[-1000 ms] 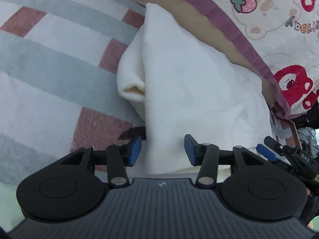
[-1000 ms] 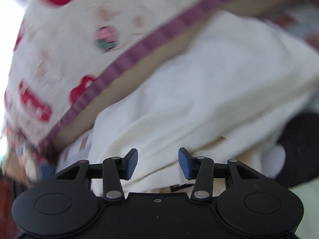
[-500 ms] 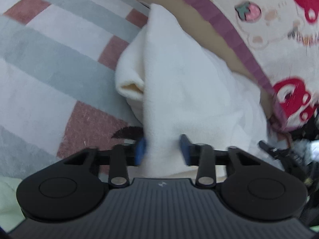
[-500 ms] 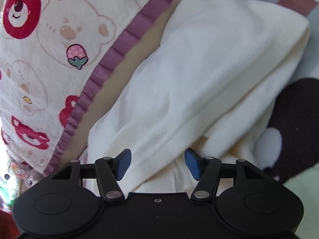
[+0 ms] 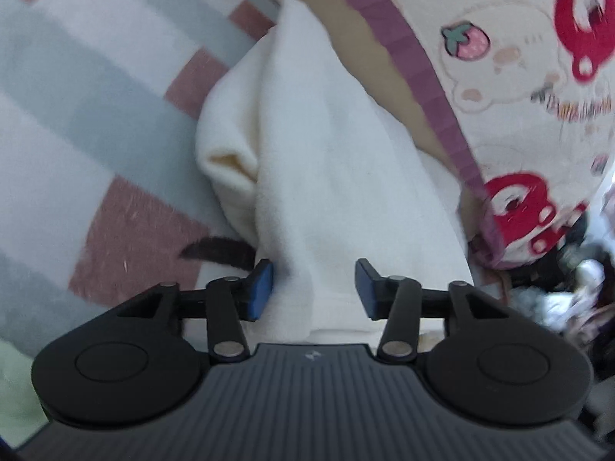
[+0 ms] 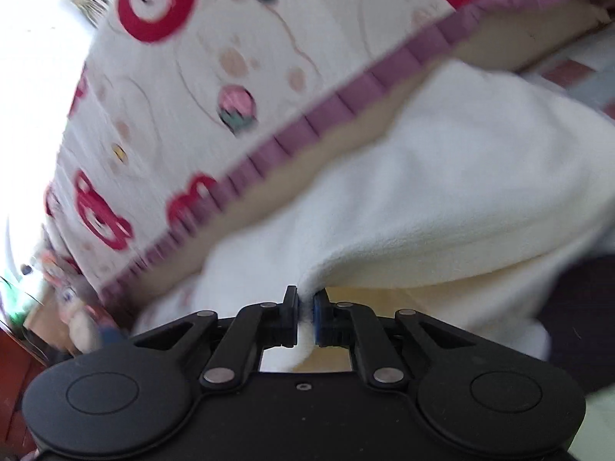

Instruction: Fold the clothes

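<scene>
Two tongs work one cream fleece garment (image 5: 346, 176). It lies bunched on the checked blanket (image 5: 88, 123), running ahead of both. The right tongs (image 6: 306, 317) are clenched on its near edge, likely to lift a fold; the left tongs (image 5: 313, 288) stand released, straddling the cloth. No containers show.

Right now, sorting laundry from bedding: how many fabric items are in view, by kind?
Cream fleece garment: 1
Bear-print quilt with purple trim: 1
Checked pink-grey blanket: 1
Total: 3
</scene>
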Demonstrator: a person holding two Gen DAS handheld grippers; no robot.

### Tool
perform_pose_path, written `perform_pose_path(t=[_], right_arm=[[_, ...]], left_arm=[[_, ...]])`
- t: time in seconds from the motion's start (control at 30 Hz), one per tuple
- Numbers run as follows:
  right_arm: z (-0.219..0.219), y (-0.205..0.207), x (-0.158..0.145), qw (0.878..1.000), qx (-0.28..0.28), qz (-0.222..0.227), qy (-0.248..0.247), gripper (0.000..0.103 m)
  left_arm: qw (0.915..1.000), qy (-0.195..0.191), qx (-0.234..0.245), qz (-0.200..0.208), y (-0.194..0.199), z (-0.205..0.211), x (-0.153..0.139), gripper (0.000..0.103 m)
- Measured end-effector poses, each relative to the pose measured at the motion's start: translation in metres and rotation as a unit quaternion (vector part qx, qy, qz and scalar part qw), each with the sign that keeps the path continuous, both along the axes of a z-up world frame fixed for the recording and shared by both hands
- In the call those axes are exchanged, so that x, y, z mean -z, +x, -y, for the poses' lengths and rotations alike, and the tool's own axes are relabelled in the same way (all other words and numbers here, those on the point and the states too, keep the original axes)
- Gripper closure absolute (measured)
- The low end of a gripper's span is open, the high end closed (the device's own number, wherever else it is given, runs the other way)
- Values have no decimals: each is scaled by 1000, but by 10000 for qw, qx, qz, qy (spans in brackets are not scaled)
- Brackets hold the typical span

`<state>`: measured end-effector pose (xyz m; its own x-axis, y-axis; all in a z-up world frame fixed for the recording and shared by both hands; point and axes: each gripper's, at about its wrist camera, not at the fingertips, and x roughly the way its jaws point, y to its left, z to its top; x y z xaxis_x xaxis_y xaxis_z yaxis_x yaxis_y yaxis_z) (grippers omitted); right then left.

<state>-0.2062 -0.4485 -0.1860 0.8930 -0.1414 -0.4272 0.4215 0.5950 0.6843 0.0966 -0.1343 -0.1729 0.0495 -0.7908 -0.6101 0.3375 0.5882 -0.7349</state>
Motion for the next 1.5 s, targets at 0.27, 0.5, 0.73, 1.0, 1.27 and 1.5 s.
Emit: perform_pose_path(t=[0.27,0.5,0.73,1.0,1.27,1.5], right_arm=[[-9,3,22,9975,54,-698,80,92],[-1,-2,34,9968,218,-394,656,89],[6,0,32,9950,93,-199,974,89],[-11,28,6,9935,-612,-678,680,90],[11,-23,1,9949,421,-852,352,78],[55,-79,-9,9446,1933,-2453,-1005,64]], left_arm=[[9994,261,-31,-237,-1,1,9,44],[9989,-147,230,-385,-6,16,17,88],[9877,-392,147,1505,-16,7,-45,94],[9892,28,-354,1422,8,-13,-50,94],[9920,829,-257,922,15,-1,-11,94],[9919,533,-378,1089,10,-5,-9,93]])
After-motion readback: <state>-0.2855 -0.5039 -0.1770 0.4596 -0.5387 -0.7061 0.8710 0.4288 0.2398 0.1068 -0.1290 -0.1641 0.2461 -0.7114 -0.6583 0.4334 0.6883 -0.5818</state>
